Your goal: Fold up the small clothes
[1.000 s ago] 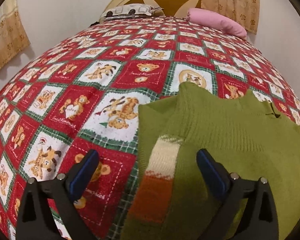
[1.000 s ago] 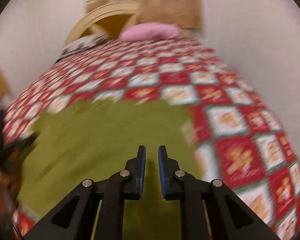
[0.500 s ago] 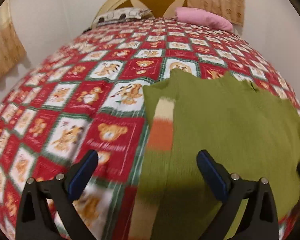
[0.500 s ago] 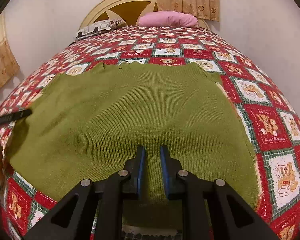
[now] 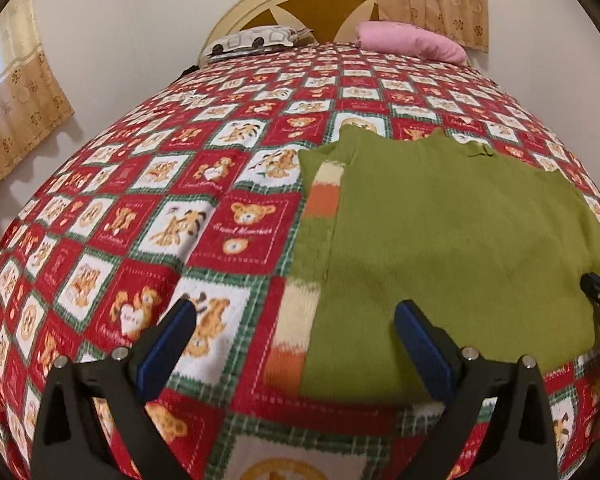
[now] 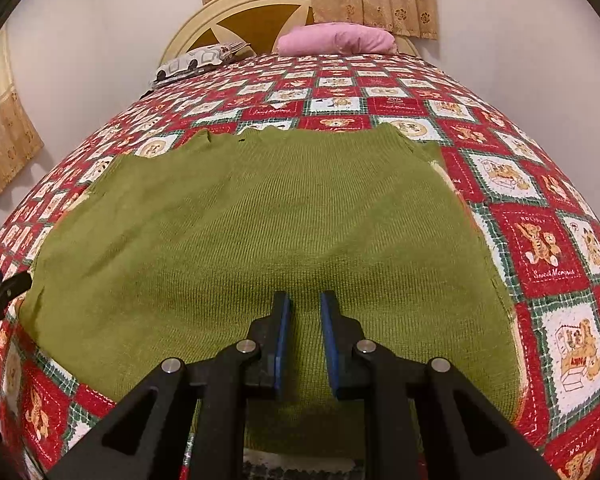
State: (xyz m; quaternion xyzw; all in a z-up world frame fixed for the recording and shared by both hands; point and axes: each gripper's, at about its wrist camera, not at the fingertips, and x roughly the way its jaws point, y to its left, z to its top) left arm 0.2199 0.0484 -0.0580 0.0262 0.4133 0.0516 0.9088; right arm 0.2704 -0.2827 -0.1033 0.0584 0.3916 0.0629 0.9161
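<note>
A green knitted sweater (image 5: 452, 248) lies flat on the bed quilt (image 5: 140, 208), its neckline toward the headboard. A sleeve with cream and orange stripes (image 5: 320, 200) is folded along its left side. My left gripper (image 5: 296, 328) hangs wide open above the sweater's left edge and the quilt beside it, holding nothing. My right gripper (image 6: 303, 312) rests low over the sweater (image 6: 260, 216) near its bottom hem. A narrow gap shows between its blue pads, with flat fabric below and nothing pinched. Each gripper's tip shows at the edge of the other's view.
A pink pillow (image 6: 336, 40) and a patterned pillow (image 6: 196, 60) lie against the cream headboard (image 6: 236, 12). White walls flank the bed, with beige curtains (image 5: 16, 112) at the left. The quilt's near edge runs just below the sweater's hem.
My left gripper has drawn back toward the near left, so more quilt and sleeve show. My right gripper sank onto the sweater and its pads parted slightly.
</note>
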